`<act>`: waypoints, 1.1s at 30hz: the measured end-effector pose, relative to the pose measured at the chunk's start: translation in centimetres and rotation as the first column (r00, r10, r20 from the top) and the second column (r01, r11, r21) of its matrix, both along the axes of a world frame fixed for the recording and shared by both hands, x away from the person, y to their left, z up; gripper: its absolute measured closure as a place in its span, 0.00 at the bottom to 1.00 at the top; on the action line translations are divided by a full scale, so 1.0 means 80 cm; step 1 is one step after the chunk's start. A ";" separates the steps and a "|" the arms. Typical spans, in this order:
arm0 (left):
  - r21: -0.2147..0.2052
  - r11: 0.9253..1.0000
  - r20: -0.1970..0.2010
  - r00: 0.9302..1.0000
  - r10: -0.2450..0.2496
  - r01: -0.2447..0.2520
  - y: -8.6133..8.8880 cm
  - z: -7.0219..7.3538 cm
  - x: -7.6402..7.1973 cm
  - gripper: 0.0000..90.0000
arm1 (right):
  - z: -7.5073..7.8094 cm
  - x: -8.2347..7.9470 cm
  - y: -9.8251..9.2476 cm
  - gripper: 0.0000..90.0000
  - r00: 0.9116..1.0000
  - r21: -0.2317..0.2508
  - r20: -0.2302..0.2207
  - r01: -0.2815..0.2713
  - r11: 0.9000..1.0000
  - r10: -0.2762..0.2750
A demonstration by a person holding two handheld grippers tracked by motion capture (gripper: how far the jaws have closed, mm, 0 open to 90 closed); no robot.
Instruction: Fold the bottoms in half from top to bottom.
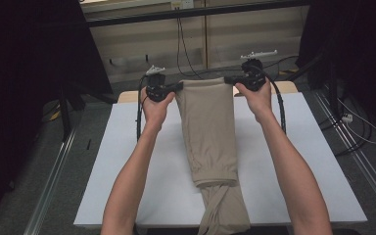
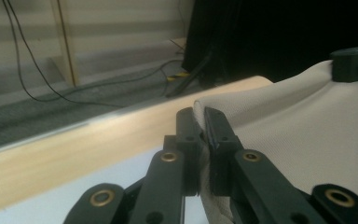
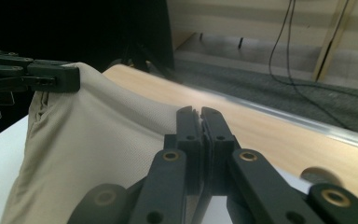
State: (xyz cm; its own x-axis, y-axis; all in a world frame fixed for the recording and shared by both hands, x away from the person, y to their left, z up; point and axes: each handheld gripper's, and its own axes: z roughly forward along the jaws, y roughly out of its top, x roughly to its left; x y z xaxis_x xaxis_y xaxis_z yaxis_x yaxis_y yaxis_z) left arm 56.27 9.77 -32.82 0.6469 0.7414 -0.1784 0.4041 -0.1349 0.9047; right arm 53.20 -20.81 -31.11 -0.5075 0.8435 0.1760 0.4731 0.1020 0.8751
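We take the white table [image 1: 127, 161] as our landmark. The beige trousers [image 1: 208, 127] hang lengthwise over its middle, folded, with the bunched lower end draped past its near edge. The cloth is soft, finely woven and matte, and it creases readily. We keep both top corners level and the span between them taut, so the fold stays square. The left gripper [image 2: 202, 133] is clamped shut on one top corner, the right gripper [image 3: 199, 126] on the other, above the table's far edge.

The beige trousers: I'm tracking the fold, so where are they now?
In the high view the beige trousers hang mid-table, stretched between left tongs and right tongs.
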 end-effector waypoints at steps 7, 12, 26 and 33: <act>0.006 1.000 0.006 1.000 0.021 -0.021 -0.004 0.028 0.024 0.95 | 0.024 0.023 0.000 0.97 0.999 -0.015 0.034 0.031 0.999 -0.030; 0.051 0.995 -0.062 0.994 0.091 -0.088 -0.006 -0.001 0.043 0.73 | 0.006 0.049 0.006 0.68 0.991 -0.072 0.032 0.130 0.989 -0.128; 0.113 0.993 -0.080 0.997 0.023 -0.014 0.015 -0.049 -0.030 0.20 | -0.058 -0.037 0.023 0.51 0.998 -0.076 -0.039 -0.047 0.996 0.044; 0.143 0.986 -0.096 0.992 -0.076 0.089 0.031 -0.074 -0.107 0.10 | -0.104 -0.147 0.029 0.54 0.978 -0.157 -0.088 -0.200 0.967 0.187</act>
State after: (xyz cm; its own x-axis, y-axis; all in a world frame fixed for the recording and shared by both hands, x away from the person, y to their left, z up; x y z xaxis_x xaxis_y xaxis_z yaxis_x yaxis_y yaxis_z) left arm 47.71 12.28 -38.74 0.6930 0.7088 -0.1318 0.4649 -0.2998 0.8331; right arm 41.40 -18.48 -39.42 -0.6549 0.7508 0.0860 0.4917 0.3369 0.8030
